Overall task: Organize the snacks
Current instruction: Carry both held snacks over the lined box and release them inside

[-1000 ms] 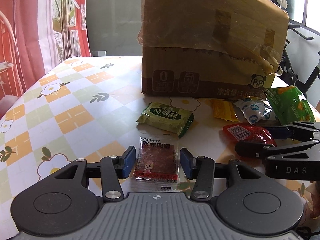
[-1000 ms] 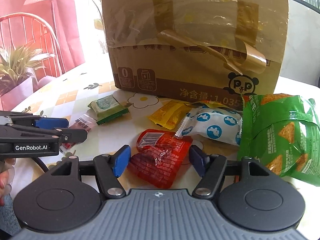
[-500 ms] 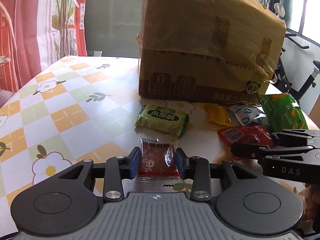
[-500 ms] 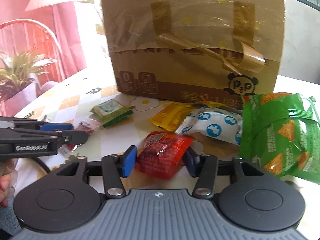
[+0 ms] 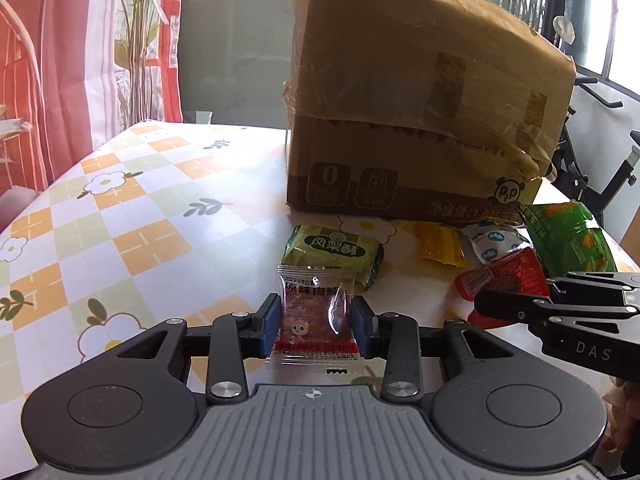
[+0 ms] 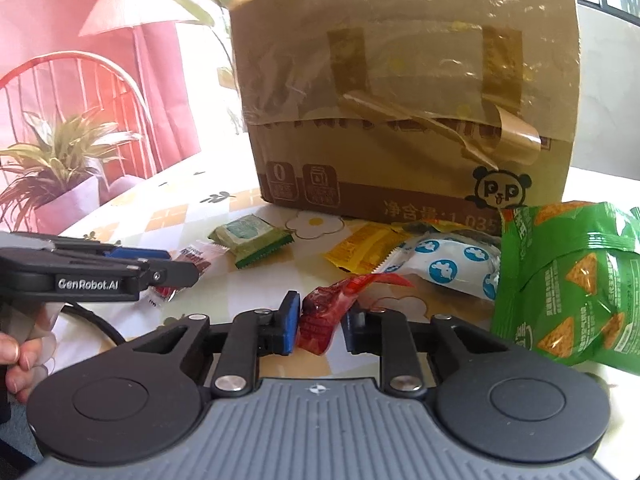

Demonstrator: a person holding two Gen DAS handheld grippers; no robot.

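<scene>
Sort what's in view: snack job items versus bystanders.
Job: left tool gripping jerky packet; right tool gripping red packet; green pastry; yellow packet; white-blue packet; green chip bag.
Bystanders: cardboard box; potted plant.

The left hand-held gripper [image 5: 315, 322] sits low at the bottom centre of its own view, its blue pads [image 5: 270, 323] pressed against both side edges of a clear meat-jerky packet [image 5: 314, 312]. In the right wrist view it reaches in from the left edge, level, with the person's fingers [image 6: 20, 364] curled under its handle at lower left. The right hand-held gripper [image 6: 320, 330] pinches a crumpled red packet [image 6: 326, 316], and appears at the right edge of the left view.
</scene>
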